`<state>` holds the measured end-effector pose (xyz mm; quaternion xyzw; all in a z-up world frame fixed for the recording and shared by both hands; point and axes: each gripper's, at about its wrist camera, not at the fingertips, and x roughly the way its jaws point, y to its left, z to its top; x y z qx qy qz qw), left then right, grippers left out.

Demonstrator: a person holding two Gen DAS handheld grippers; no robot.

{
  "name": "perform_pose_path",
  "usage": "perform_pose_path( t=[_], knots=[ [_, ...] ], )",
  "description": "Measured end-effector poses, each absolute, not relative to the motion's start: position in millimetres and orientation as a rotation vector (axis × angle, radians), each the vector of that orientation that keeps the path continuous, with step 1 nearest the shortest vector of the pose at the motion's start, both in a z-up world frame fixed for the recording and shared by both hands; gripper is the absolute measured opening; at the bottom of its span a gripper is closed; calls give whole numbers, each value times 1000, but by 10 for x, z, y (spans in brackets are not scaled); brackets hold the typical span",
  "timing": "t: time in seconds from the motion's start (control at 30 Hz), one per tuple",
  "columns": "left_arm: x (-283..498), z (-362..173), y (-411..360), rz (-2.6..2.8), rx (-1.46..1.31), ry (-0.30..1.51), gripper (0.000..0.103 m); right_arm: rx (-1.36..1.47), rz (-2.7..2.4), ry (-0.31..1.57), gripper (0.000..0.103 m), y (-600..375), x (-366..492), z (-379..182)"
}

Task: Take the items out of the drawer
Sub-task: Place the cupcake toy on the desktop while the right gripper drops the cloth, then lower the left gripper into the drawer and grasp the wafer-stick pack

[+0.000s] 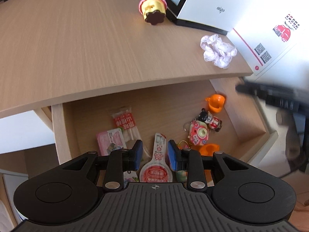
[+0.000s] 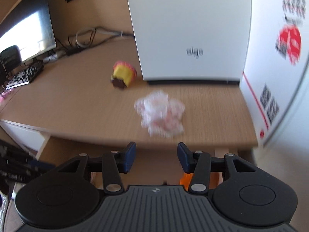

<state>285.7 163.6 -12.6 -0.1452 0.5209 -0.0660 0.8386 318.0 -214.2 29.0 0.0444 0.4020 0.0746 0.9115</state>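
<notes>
Your left hand-held gripper [image 1: 155,153] hangs over the open drawer [image 1: 58,127], jaws narrow and holding nothing, red-and-white sachet [image 1: 156,166] beneath the gap, your right hand-held gripper [image 2: 156,157] wider, empty, white scrunchie [image 2: 160,113] on the table [image 2: 77,104] ahead, toy cupcake [image 2: 123,74] beyond.

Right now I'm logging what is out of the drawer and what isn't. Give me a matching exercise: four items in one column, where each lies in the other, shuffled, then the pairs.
Items
1. toy cupcake
2. white lace scrunchie
3. doll keychain
4. spoon-shaped red-and-white sachet

Places
A. in the drawer, seen between the left gripper's fingers
B. on the desk, near its front edge
C. on the desk, beside the white aigo box
D. in the drawer, next to an orange toy cup

Pairs: 1-C, 2-B, 3-D, 4-A
</notes>
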Motion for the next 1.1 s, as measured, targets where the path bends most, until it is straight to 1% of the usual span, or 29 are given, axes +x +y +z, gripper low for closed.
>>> perform_pose_path(
  t=[0.13, 0.3, 0.33, 0.37, 0.4, 0.47, 0.63, 0.7, 0.77, 0.83, 0.87, 1.0, 1.1],
  knots=[
    [2933, -182, 1563, -140, -310, 1136, 31, 146, 128, 944, 47, -2186, 3028, 37],
    [3052, -274, 1447, -167, -295, 1196, 32, 127, 127, 1017, 47, -2153, 2868, -154],
    [3076, -295, 1445, -147, -281, 1205, 33, 120, 129, 1026, 47, -2137, 2840, -183],
    [3104, -328, 1453, -105, -259, 1230, 34, 115, 132, 1033, 47, -2125, 2812, -205],
    [3126, -363, 1463, -45, -234, 1254, 32, 110, 135, 1037, 47, -2116, 2784, -217],
    [3136, -410, 1518, 39, -203, 1280, 32, 103, 140, 1034, 47, -2108, 2730, -212],
    [3146, -560, 1671, 165, -224, 1363, 32, 138, 132, 1021, 47, -2151, 2703, -222],
    [3167, -599, 1670, 167, -202, 1378, 28, 150, 133, 1018, 47, -2162, 2725, -231],
    [3196, -625, 1639, 160, -199, 1391, 30, 151, 138, 1021, 47, -2165, 2727, -250],
    [3215, -620, 1583, 148, -190, 1395, 36, 138, 133, 1036, 47, -2169, 2724, -284],
    [3212, -621, 1570, 143, -188, 1394, 37, 134, 126, 1044, 47, -2180, 2712, -293],
    [3191, -639, 1529, 136, -179, 1399, 36, 174, 119, 1083, 47, -2231, 2655, -349],
    [3163, -716, 1503, 115, -212, 1436, 36, 129, 114, 1064, 47, -2181, 2593, -324]
  ],
)
